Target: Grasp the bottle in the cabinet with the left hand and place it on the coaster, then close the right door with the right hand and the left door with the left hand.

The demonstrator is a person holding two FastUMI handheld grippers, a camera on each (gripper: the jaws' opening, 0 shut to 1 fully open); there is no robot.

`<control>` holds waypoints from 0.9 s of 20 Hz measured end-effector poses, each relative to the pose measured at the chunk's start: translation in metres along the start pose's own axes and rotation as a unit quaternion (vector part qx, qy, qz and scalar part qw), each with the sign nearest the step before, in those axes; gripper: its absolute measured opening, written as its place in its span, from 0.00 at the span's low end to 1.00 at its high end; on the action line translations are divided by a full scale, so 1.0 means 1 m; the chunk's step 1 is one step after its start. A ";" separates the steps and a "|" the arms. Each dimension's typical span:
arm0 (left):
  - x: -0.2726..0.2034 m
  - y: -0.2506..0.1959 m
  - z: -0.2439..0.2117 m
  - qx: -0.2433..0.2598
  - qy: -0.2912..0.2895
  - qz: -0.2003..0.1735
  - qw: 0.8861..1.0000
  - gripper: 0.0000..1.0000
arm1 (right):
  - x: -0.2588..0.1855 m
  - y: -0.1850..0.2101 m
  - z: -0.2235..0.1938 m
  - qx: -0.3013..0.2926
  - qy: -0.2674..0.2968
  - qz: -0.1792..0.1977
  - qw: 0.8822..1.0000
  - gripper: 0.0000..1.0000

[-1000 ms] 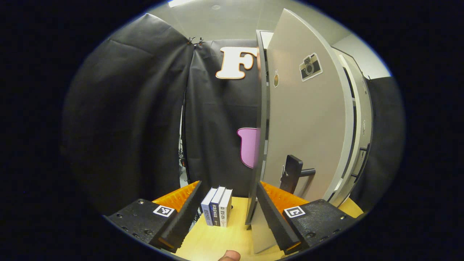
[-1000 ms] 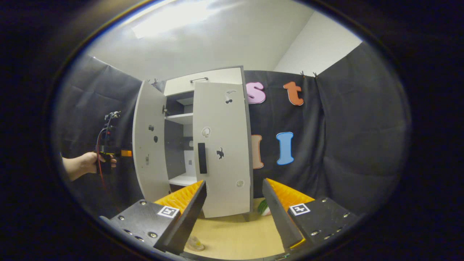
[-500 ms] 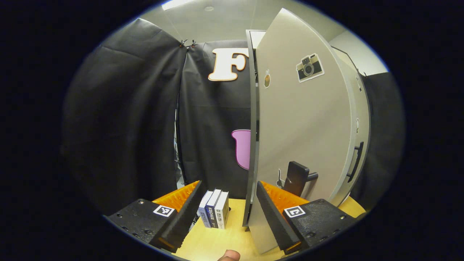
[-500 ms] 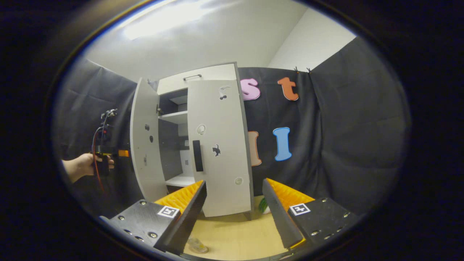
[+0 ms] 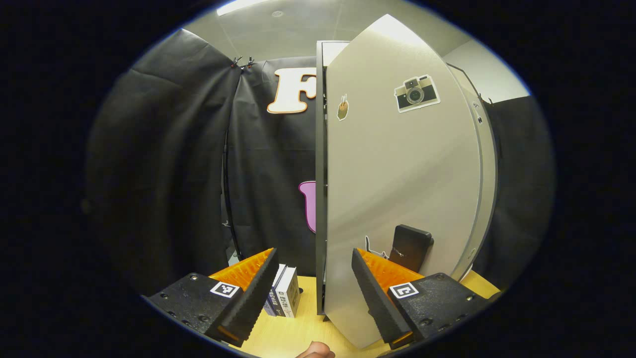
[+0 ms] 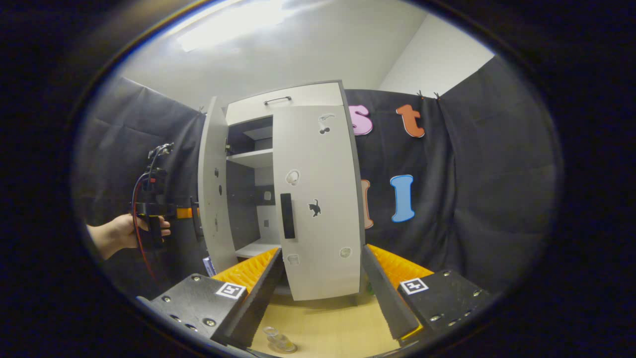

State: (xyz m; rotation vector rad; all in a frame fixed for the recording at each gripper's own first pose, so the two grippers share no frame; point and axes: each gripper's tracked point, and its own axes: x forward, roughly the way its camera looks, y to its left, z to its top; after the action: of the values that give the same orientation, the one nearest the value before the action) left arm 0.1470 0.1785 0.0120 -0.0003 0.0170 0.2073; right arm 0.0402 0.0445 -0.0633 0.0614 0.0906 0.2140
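- In the left gripper view, the left tool [image 5: 313, 291] is released, with a wide gap between its two fingers and nothing held in it.
- The left door [image 5: 397, 199] of the cabinet stands before this tool, from about 12 o'clock down to 5 o'clock, and the tool's finger at 5 o'clock lies against the door's lower face or very near it; I cannot tell if they really touch.
- A dark handle [image 5: 410, 246] sits low on this door at about 4 o'clock, and a camera sticker [image 5: 416, 92] is high on it near 1 o'clock.
- Some books [image 5: 283, 297] stand upright on the wooden bench [image 5: 293, 333] at about 7 o'clock, partly behind the other finger.
- In the right gripper view, the right tool [image 6: 320, 291] is released too, and its fingers hold nothing.
- The right door [image 6: 318, 199] is at the centre and looks closed against the cabinet, with its dark handle [image 6: 286, 216] near the inner edge.
- The left door [image 6: 214, 199] at 9 o'clock is not shut, so a shelf [image 6: 251, 158] is seen in the opening.
- A hand [image 6: 124, 232] at 9 o'clock holds the left tool [image 6: 191, 214] just beside the outer face of that door.
- The bottle [image 6: 279, 342] is a small clear shape on the bench at 6 o'clock, well apart from the cabinet; the coaster under it is too unclear to make out.
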 end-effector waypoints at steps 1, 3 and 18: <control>0.002 -0.001 -0.001 -0.006 0.000 -0.004 1.000 0.94 | 0.002 0.006 0.000 -0.001 -0.004 0.007 1.000 0.97; 0.012 -0.014 0.000 -0.010 0.002 -0.021 1.000 0.94 | 0.005 0.008 -0.002 -0.002 0.000 0.011 1.000 0.97; -0.036 -0.118 -0.005 -0.009 0.001 -0.096 0.995 0.97 | -0.027 -0.009 0.016 0.000 0.009 -0.029 1.000 0.97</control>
State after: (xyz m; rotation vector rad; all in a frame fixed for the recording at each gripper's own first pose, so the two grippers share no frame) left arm 0.1365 0.0556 0.0074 -0.0205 0.0167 0.0148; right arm 0.0171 0.0292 -0.0461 0.0566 0.1101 0.1575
